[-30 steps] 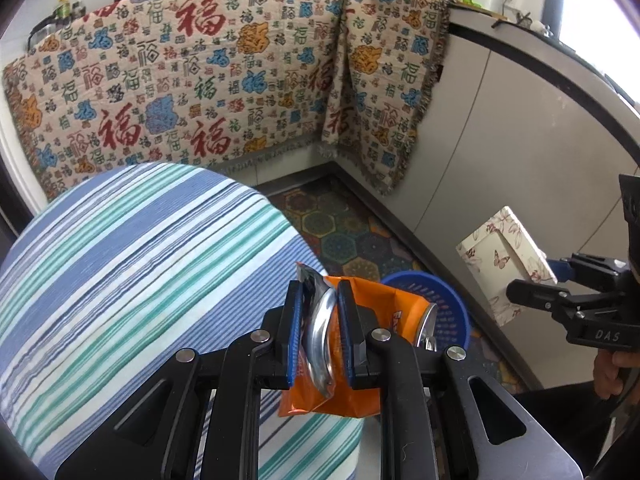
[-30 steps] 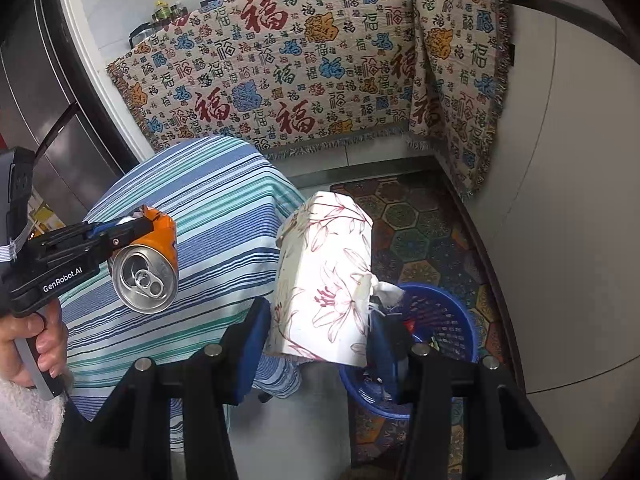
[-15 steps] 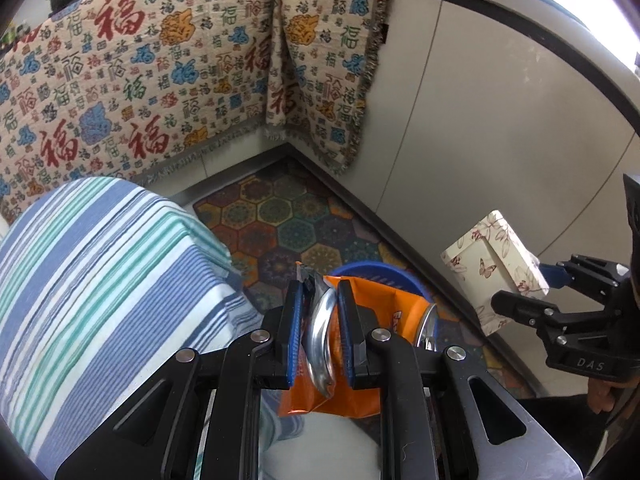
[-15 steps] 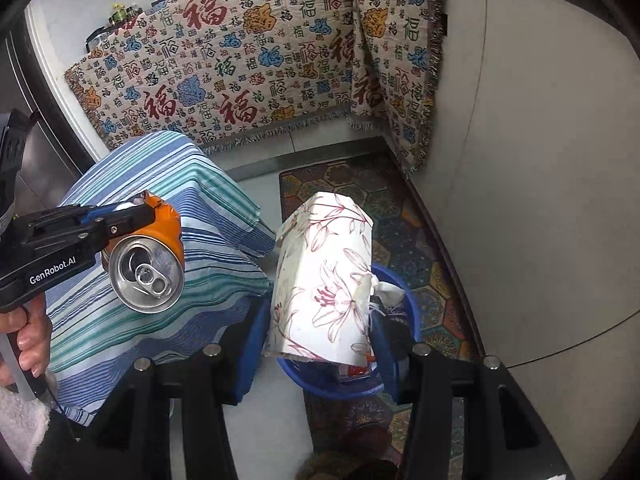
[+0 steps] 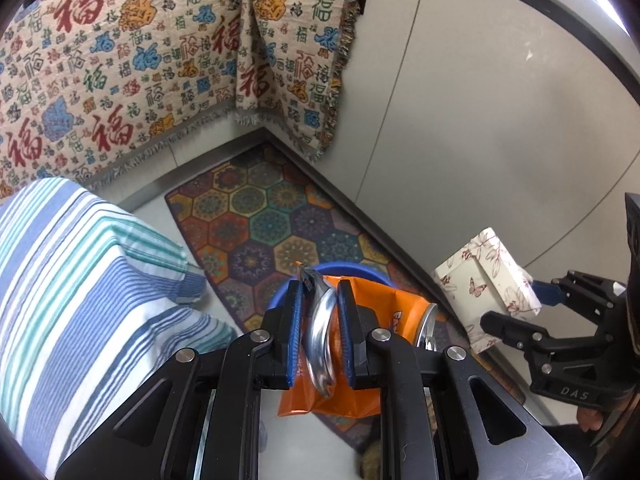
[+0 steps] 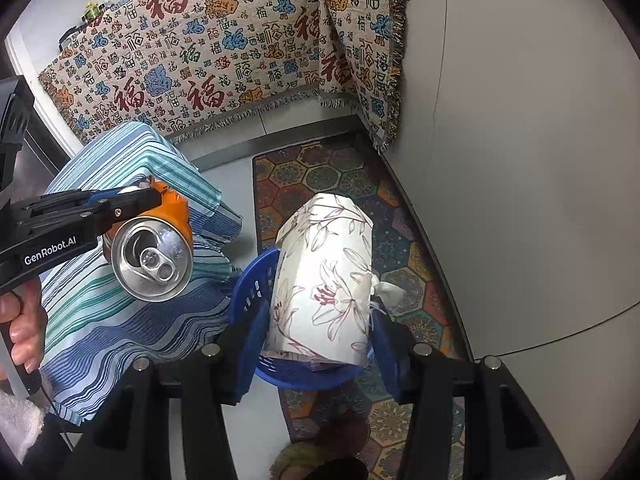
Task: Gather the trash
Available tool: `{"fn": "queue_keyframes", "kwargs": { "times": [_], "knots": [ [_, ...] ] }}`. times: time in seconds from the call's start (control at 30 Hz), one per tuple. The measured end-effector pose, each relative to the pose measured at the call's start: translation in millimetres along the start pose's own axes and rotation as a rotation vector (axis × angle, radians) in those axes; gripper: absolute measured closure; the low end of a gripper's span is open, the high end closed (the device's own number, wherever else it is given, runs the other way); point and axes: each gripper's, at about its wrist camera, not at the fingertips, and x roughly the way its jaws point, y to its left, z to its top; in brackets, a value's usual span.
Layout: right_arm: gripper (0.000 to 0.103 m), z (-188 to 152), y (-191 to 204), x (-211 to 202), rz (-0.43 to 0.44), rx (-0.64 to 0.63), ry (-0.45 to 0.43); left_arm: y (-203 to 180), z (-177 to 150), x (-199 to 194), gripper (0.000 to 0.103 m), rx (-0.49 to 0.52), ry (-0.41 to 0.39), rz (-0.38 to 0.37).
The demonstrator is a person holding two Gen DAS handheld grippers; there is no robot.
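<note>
My left gripper [image 5: 320, 292] is shut on the flattened rim of a crushed orange drink can [image 5: 384, 320], held in the air just over a blue plastic basket [image 5: 352, 269] on the floor. The right wrist view shows the can's silver top [image 6: 152, 260] hanging from the left gripper [image 6: 132, 200] beside the table. My right gripper [image 6: 320, 328] is shut on a white floral carton [image 6: 324, 272], tilted above the basket [image 6: 252, 280], with a bit of tissue sticking out at its right side. From the left wrist view the carton [image 5: 488, 272] hangs to the right of the basket.
A table under a blue and green striped cloth [image 5: 80, 280] stands left of the basket. A hexagon-patterned rug [image 5: 260, 216] lies beneath it. A fringed blanket with red characters [image 5: 140, 60] drapes the counter behind. Grey cabinet fronts [image 5: 480, 120] close the right side. A hand [image 6: 20, 320] grips the left handle.
Both grippers have swung away from the table toward the floor corner and sunk lower. The basket now sits right under the can and the carton. Both grips are unchanged.
</note>
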Motion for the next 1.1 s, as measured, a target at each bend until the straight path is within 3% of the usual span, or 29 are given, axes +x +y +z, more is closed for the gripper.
{"fn": "queue_keyframes", "kwargs": {
  "times": [0.2, 0.23, 0.27, 0.33, 0.4, 0.6, 0.73, 0.83, 1.0, 1.1],
  "knots": [
    [0.051, -3, -5, 13, 0.025, -0.021, 0.002, -7, 4, 18, 0.086, -0.007, 0.006, -0.021],
    [0.051, -3, -7, 16, 0.029, -0.022, 0.001, -7, 5, 20, 0.079, -0.012, 0.007, -0.035],
    [0.05, -4, -7, 21, 0.037, -0.025, -0.003, -7, 6, 24, 0.058, -0.018, 0.008, -0.048],
    [0.049, -3, -9, 28, 0.061, -0.032, -0.025, -7, 9, 27, 0.039, -0.032, -0.014, -0.055],
    [0.043, -3, -11, 33, 0.066, -0.028, -0.035, -7, 10, 28, 0.039, -0.039, -0.028, -0.054],
    [0.043, -3, -14, 15, 0.07, 0.0, -0.1, 0, 6, 11, 0.034, -0.044, -0.073, -0.037],
    [0.042, 4, -10, -11, 0.066, -0.004, -0.149, 6, 3, -9, 0.02, -0.057, -0.123, -0.023],
    [0.041, 9, -1, -32, 0.058, -0.021, -0.192, 9, 0, -23, 0.016, -0.067, -0.147, -0.008],
    [0.029, 5, 9, -57, 0.036, 0.012, -0.212, 6, -17, -41, 0.003, -0.049, -0.162, 0.026],
    [0.023, -17, 10, -70, 0.033, 0.081, -0.208, 5, -42, -50, 0.001, -0.011, -0.135, 0.037]
  ]
}}
